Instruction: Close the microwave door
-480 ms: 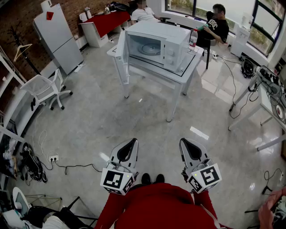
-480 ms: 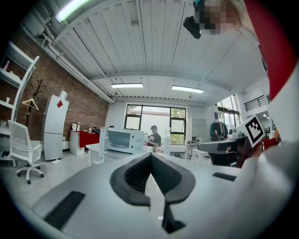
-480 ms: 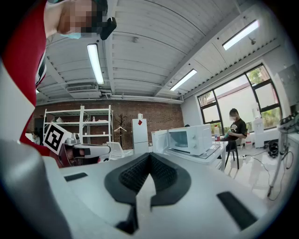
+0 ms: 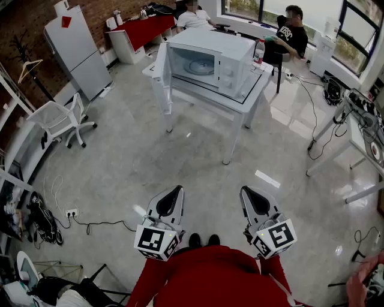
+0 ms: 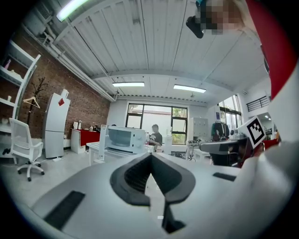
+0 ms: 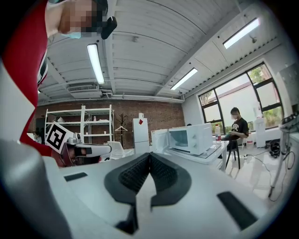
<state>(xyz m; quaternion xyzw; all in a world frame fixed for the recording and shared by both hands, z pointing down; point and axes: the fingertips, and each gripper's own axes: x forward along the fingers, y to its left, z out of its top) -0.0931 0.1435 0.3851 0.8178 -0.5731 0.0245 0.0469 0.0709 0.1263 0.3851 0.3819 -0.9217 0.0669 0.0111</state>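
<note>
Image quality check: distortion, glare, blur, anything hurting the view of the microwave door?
Head view: sharp, mild barrel bend; windows bright, light streaks on the floor; open microwave door reads clearly. Left gripper view: heavy fisheye, black corners, microwave small, near jaws soft. Right gripper view: same fisheye, windows washed out.

White microwave (image 4: 219,57) on white table (image 4: 251,90), its door (image 4: 162,77) wide open

You stand well back from the microwave (image 4: 211,60), which sits on a white table (image 4: 257,84) with its door (image 4: 161,81) swung wide out to the left. A bottle (image 4: 259,51) stands just beside it. You hold your left gripper (image 4: 177,190) and right gripper (image 4: 245,190) low before you, side by side, each with its jaws together. A grey fridge (image 4: 75,51) and a white chair (image 4: 60,120) stand at the left.
</note>
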